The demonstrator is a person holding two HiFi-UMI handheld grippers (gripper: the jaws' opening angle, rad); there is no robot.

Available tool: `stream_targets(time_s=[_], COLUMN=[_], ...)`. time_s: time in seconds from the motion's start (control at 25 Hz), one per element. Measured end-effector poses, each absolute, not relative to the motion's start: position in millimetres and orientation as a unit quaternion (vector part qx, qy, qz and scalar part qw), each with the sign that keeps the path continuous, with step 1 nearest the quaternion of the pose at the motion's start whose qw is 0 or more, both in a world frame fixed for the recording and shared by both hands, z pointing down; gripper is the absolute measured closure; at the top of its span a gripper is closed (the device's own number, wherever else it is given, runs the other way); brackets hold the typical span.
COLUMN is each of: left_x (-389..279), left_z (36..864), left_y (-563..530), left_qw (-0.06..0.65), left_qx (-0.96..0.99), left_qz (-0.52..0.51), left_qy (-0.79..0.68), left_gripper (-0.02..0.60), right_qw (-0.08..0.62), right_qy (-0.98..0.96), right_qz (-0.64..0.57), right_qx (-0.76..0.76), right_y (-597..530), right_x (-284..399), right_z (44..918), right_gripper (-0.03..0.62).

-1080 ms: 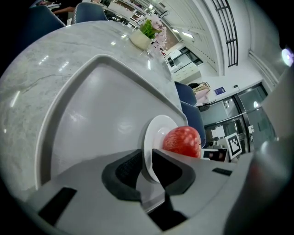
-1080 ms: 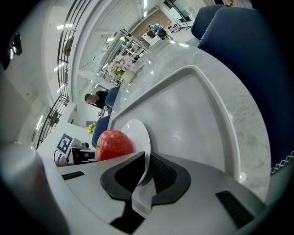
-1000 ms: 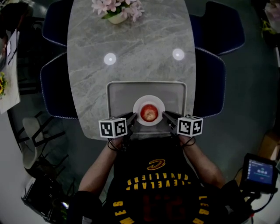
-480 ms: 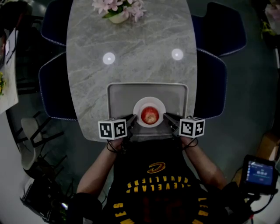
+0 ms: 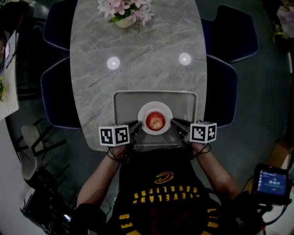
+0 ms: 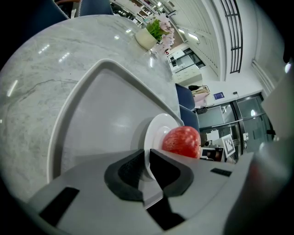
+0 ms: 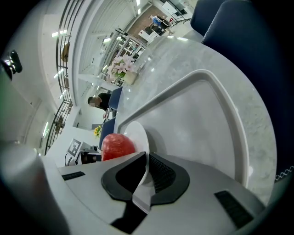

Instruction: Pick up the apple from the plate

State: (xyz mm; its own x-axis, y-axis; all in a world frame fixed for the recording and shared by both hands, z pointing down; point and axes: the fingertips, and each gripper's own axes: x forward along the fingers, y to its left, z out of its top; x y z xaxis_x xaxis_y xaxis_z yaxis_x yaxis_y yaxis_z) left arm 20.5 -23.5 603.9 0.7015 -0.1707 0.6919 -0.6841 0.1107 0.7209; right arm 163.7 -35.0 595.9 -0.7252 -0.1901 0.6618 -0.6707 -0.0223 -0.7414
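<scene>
A red apple [image 5: 155,121] sits on a small white plate [image 5: 146,110] in the near middle of a grey tray [image 5: 125,100]. My left gripper [image 5: 137,125] is at the plate's left edge and my right gripper [image 5: 174,122] at its right edge. In the left gripper view the jaws [image 6: 147,158] are closed on the plate's rim [image 6: 156,132], with the apple [image 6: 182,141] just beyond. The right gripper view shows the same from the other side: gripper [image 7: 147,160] shut on the thin rim [image 7: 138,133], apple [image 7: 117,146] behind it. The plate rests on the tray [image 6: 87,114].
The tray lies at the near end of a grey marble table [image 5: 138,50]. A pot of pink flowers [image 5: 125,11] stands at the far end. Dark blue chairs [image 5: 59,96] [image 5: 221,92] flank the table. A small screen device [image 5: 272,180] is at the lower right.
Both marker cubes have shifted slightly outward and lower in the view. The jaws stay at the plate's two edges, and the apple and plate hold their place on the tray.
</scene>
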Motion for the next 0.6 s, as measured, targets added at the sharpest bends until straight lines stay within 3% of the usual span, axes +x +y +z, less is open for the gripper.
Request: stream_targets(time_s=[0.6], left_x=[12], left_z=[586], left_y=[-67], left_qw=[0.65], left_qx=[0.661], left_qz=[0.184], left_qy=[-0.327], left_gripper=[0.541], right_qw=[0.176], right_qy=[-0.693], right_qz=[0.632], right_qx=[0.298], right_y=[-80], right_x=[155], right_z=[577], right_gripper=[0.562])
